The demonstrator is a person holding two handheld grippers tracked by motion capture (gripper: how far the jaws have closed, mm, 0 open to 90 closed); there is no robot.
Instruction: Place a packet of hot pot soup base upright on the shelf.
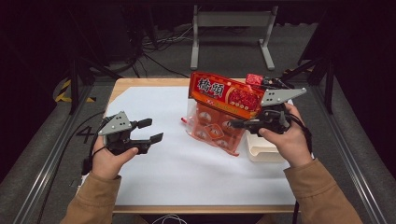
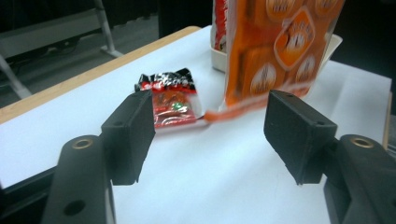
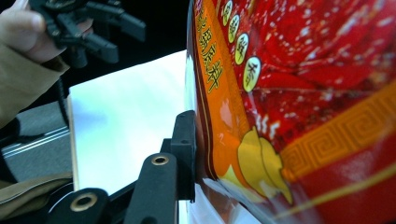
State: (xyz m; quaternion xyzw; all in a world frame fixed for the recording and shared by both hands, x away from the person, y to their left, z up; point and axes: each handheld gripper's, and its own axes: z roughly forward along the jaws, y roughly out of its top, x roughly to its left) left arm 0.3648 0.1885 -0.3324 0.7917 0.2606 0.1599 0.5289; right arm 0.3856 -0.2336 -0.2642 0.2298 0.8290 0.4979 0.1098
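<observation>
A large red and orange snack bag (image 1: pixel 223 109) with several small packets inside hangs upright above the table. My right gripper (image 1: pixel 236 123) is shut on its side; in the right gripper view one black finger (image 3: pixel 185 140) presses against the bag (image 3: pixel 303 107), and the other finger is hidden behind it. My left gripper (image 1: pixel 149 130) hovers over the left part of the white sheet, open, with nothing between its fingers (image 2: pixel 133 133). Beyond it a small red and black sachet (image 2: pixel 170 98) lies flat on the sheet, next to the bag's lower edge (image 2: pixel 275 51).
A white sheet (image 1: pixel 187 163) covers most of the wooden table (image 1: pixel 126 84). A shallow white tray (image 1: pixel 261 149) sits under my right hand near the right edge. A small red packet (image 1: pixel 254 79) shows behind the bag. Metal rails run along both table sides.
</observation>
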